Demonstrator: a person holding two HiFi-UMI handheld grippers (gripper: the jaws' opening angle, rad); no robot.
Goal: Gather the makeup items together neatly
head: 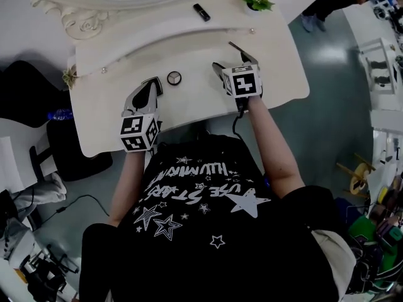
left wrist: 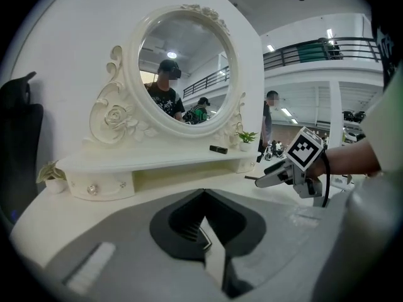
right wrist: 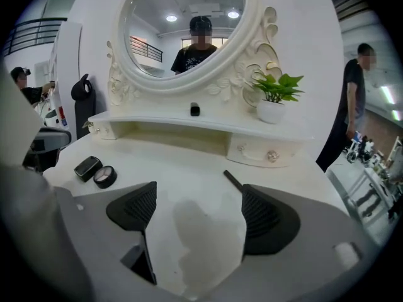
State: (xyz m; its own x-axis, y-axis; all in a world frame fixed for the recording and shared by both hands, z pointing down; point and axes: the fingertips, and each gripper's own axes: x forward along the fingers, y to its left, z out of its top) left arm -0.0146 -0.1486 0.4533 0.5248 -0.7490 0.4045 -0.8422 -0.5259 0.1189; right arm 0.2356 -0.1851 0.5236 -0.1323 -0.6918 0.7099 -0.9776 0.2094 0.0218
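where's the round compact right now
The round compact lies on the white vanity top, just right of the left tongs in the head view; the right gripper view shows it at left, beside a black rectangular case.

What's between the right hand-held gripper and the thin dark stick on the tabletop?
Nothing visible. The right hand-held gripper has its jaws apart and empty; the thin dark stick lies on bare tabletop just past its right jaw. The round compact and black case sit off to the left.
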